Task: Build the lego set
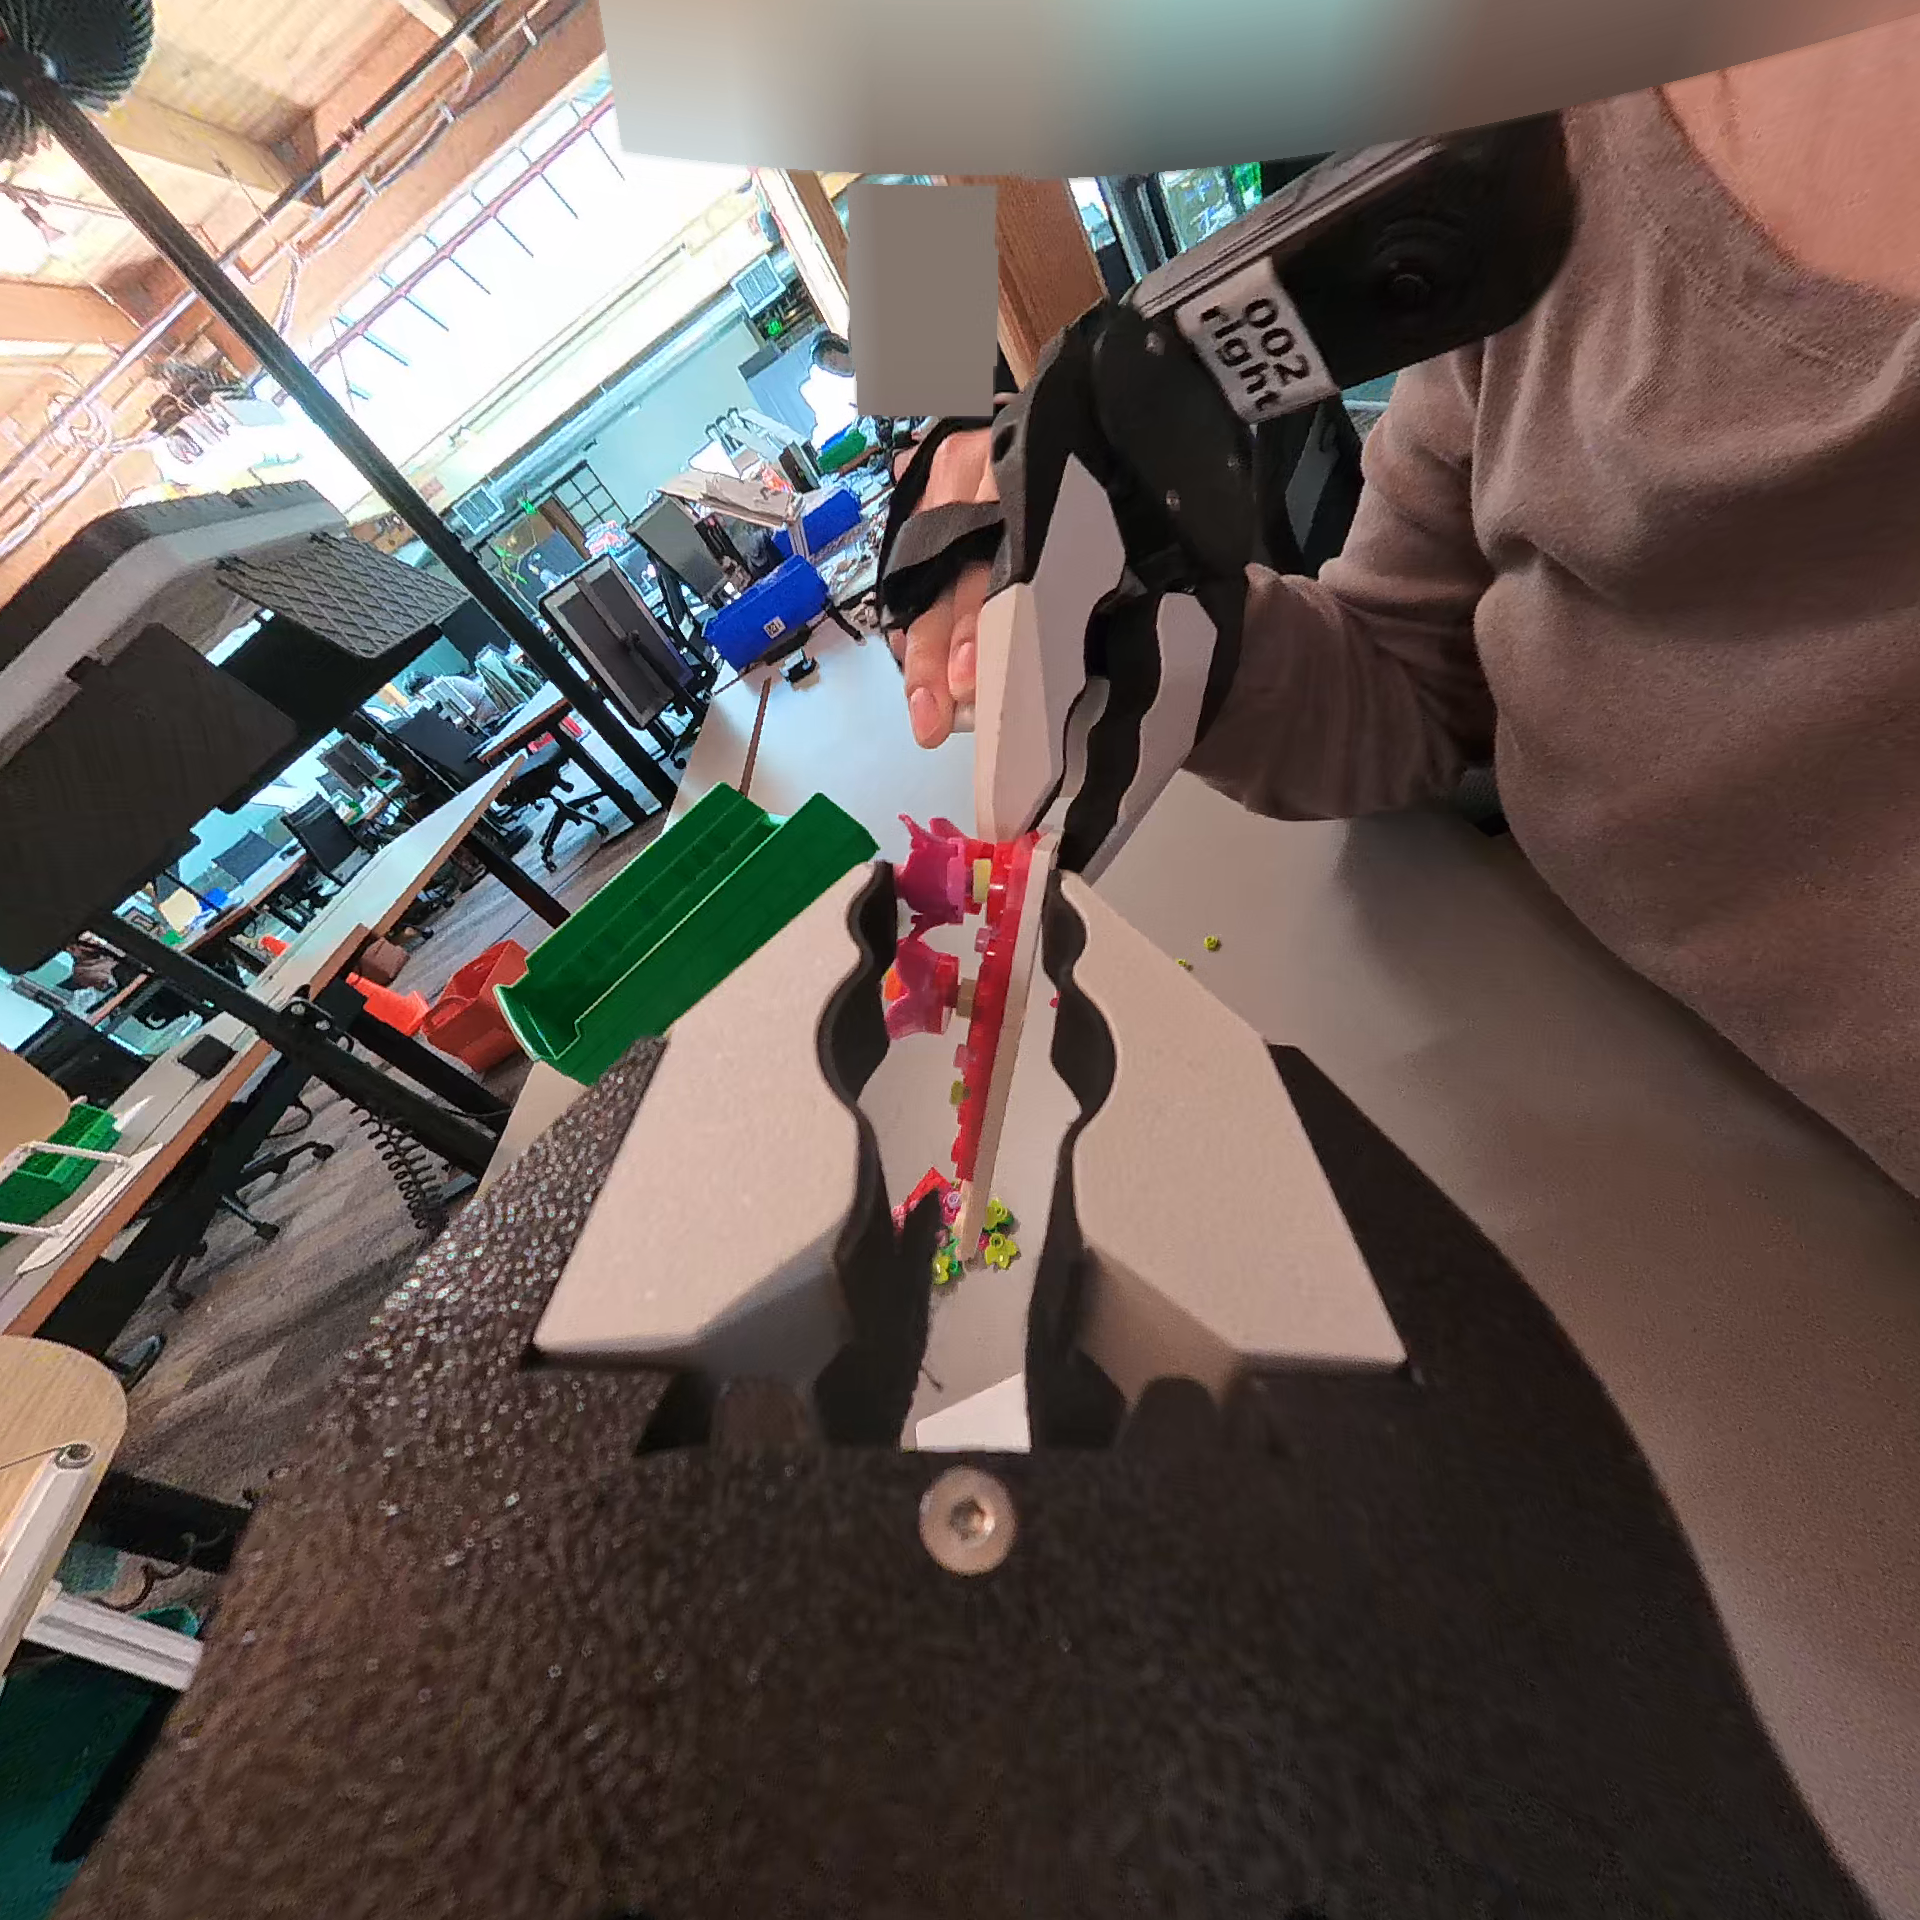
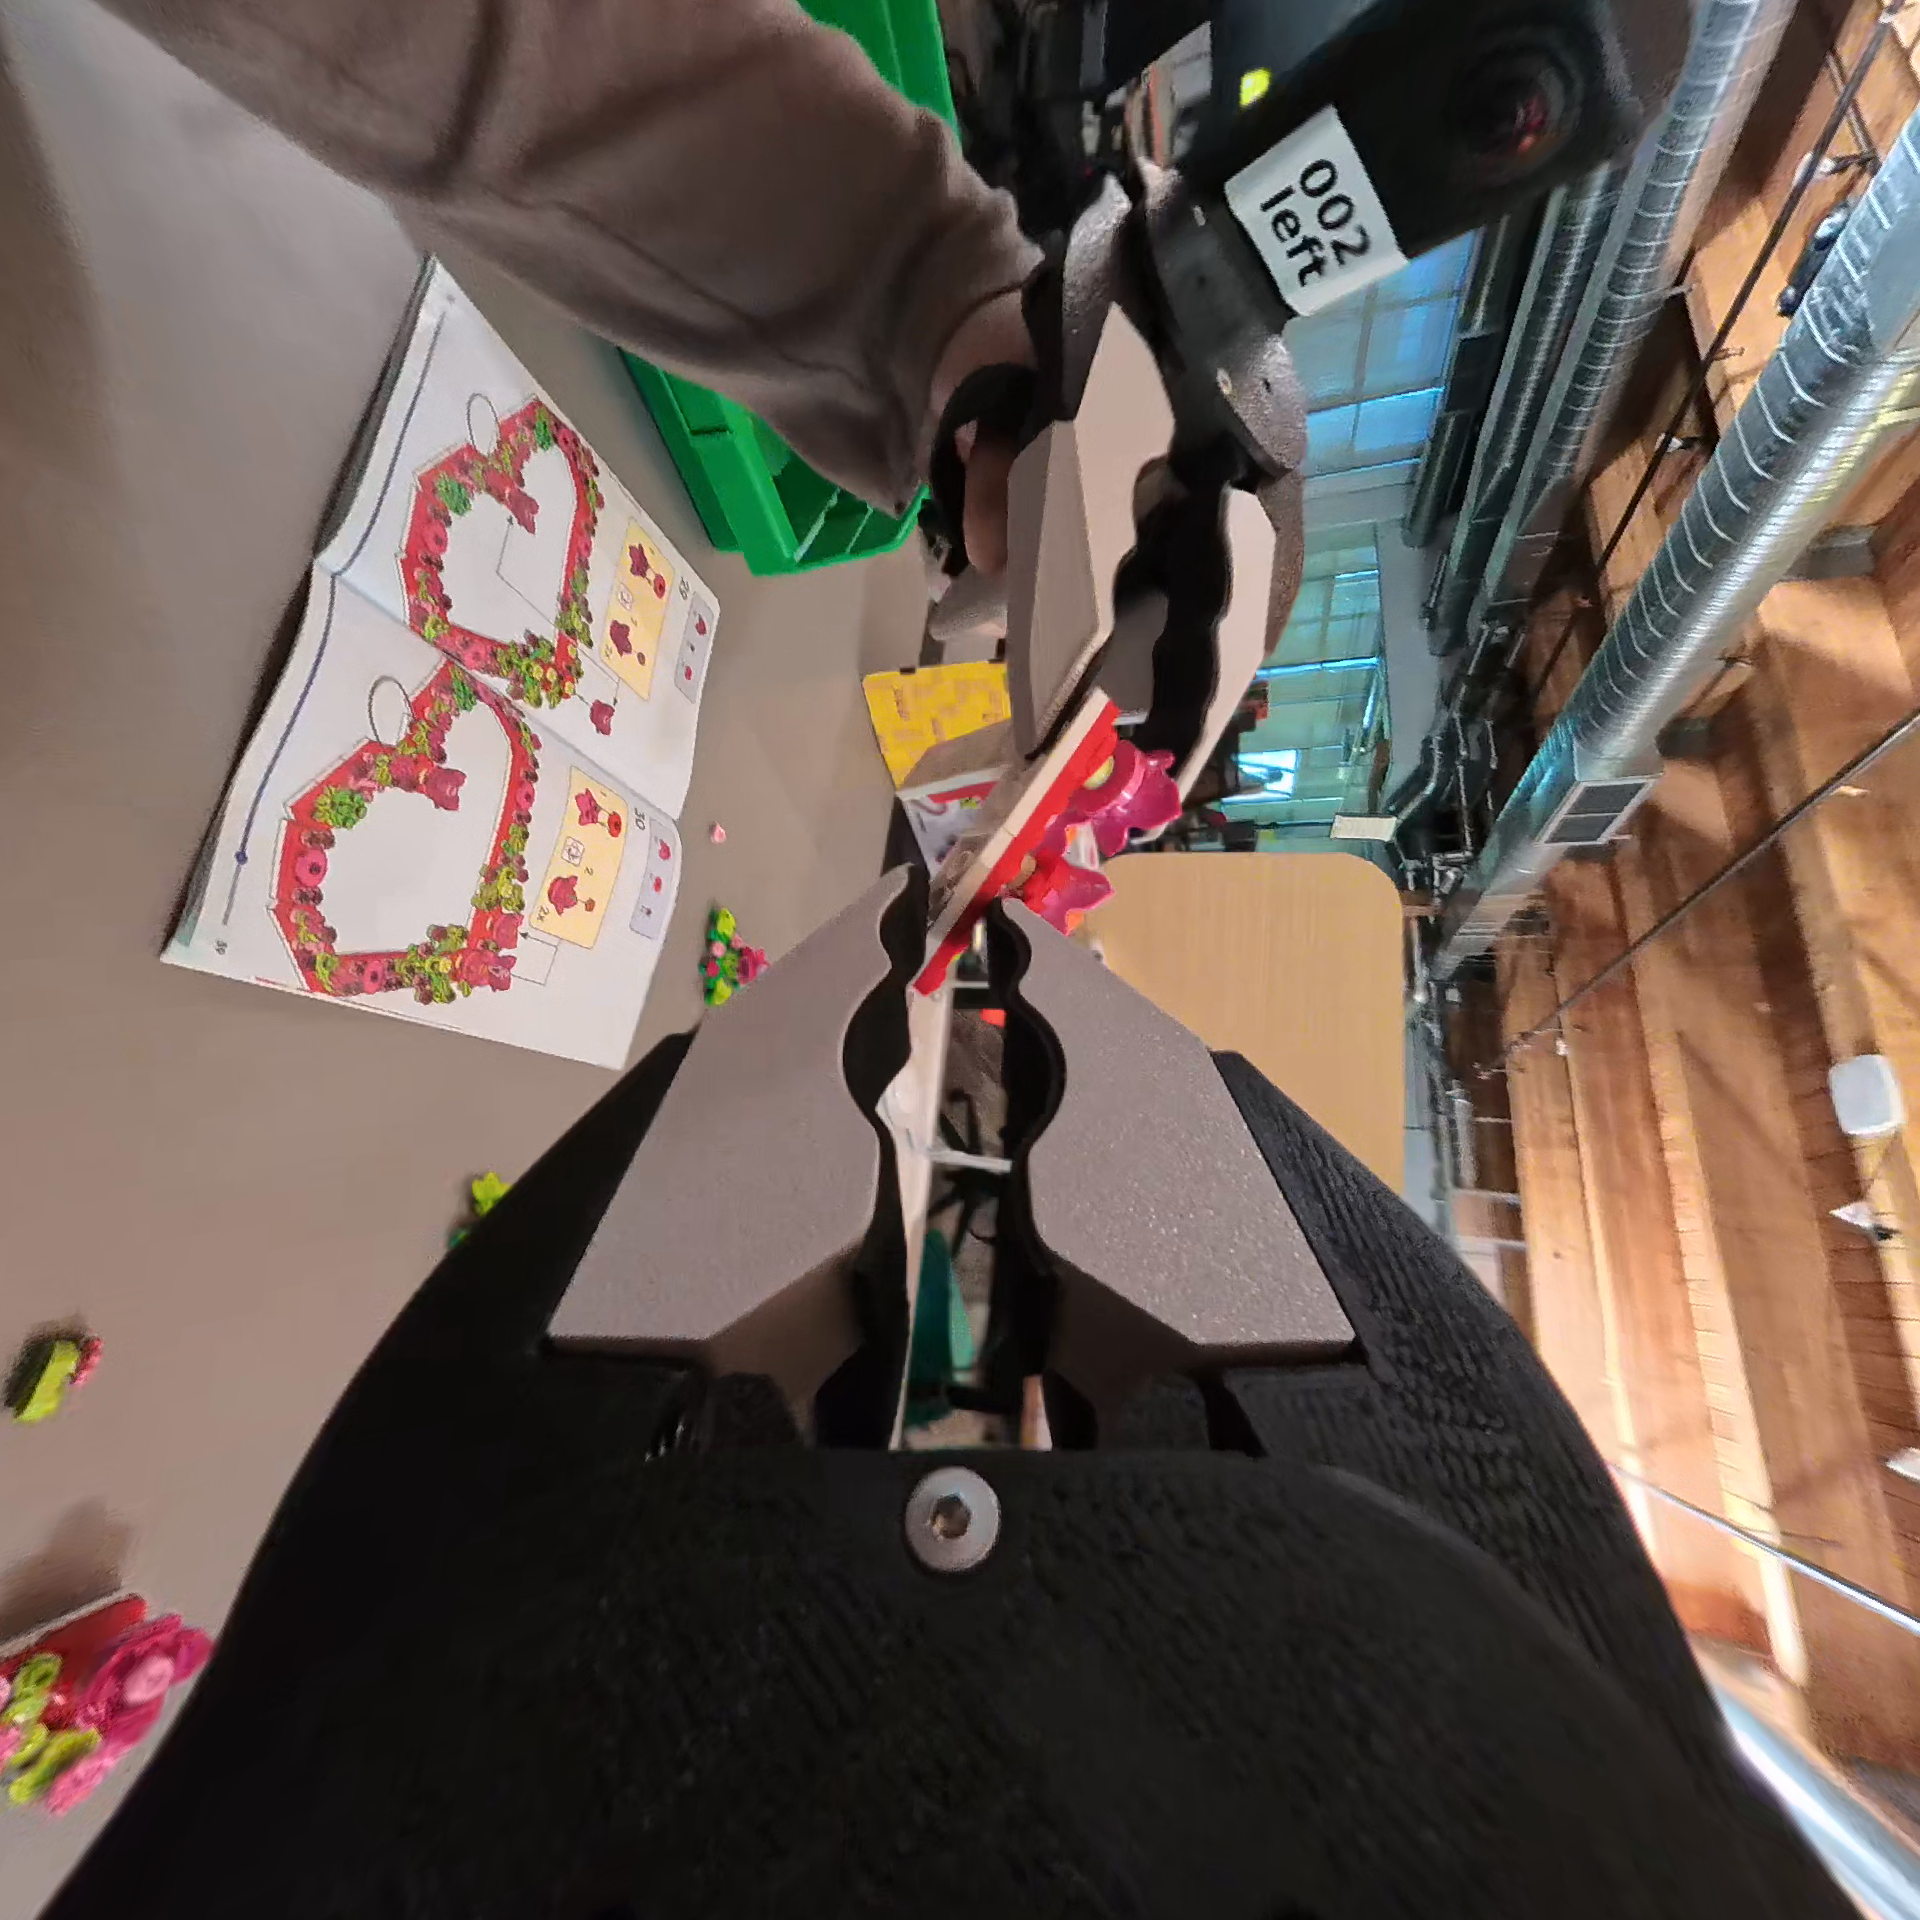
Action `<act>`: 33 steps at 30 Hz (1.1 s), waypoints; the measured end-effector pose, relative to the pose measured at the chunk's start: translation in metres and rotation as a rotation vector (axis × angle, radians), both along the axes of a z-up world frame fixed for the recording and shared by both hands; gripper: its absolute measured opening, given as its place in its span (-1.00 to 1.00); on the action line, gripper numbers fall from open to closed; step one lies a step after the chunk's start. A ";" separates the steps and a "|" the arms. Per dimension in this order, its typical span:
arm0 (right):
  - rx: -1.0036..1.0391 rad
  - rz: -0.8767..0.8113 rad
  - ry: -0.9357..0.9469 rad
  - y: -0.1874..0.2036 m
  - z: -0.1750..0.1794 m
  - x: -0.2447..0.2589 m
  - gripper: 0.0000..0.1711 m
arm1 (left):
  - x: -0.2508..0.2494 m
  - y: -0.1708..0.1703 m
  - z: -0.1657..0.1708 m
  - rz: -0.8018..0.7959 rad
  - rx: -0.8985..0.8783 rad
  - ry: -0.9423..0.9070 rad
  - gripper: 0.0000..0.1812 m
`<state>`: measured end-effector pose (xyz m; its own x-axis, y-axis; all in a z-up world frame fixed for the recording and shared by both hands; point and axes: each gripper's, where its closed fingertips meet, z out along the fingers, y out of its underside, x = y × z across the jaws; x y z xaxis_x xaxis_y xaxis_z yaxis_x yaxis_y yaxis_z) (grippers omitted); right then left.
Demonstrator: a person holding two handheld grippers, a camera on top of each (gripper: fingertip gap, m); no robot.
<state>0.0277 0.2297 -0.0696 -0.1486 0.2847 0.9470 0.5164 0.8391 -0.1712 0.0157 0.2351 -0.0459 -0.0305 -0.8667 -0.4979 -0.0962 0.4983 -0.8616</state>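
the lego piece (image 1: 992, 997) is a long red strip with a pale backing and two magenta flowers (image 1: 928, 935) stuck on one side, and it is held up in the air above the grey table (image 1: 1455, 1039), edge-on in the left wrist view. the left gripper (image 1: 971, 883) has its two grey fingers (image 1: 748, 1122) on either side of the strip; the jaws are narrowed around it, with the right-hand finger against the pale backing and the flowers on the other side, so it looks pinched on the strip. the right gripper (image 1: 1049, 831) comes down from above the strip, a hand (image 1: 940, 665) showing behind it, and its finger tips close on the strip's far end.

in the right wrist view the right gripper (image 2: 961, 909) has its jaws almost together, nipping the near end of the red strip (image 2: 1023, 831), while the left gripper (image 2: 1112, 707) grips the other end just beyond it, with the flowers (image 2: 1127, 795) hanging off the strip's side. a grey sleeve (image 2: 675, 208) runs in from above the strip.

left of the strip, flat on the table, lies an open instruction booklet (image 2: 436, 675) with pictures of a red heart wreath. a green bin (image 2: 769, 488) stands just past the booklet. small green and pink flower pieces (image 2: 727, 951) lie near the booklet's edge, and a built red section with flowers (image 2: 83, 1704) rests far from the strip at the picture's lower left.
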 end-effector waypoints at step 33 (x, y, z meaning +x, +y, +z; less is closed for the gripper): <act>-0.342 0.039 0.251 0.002 0.026 -0.006 -0.92 | 0.010 0.002 0.013 0.117 0.177 -0.021 -0.72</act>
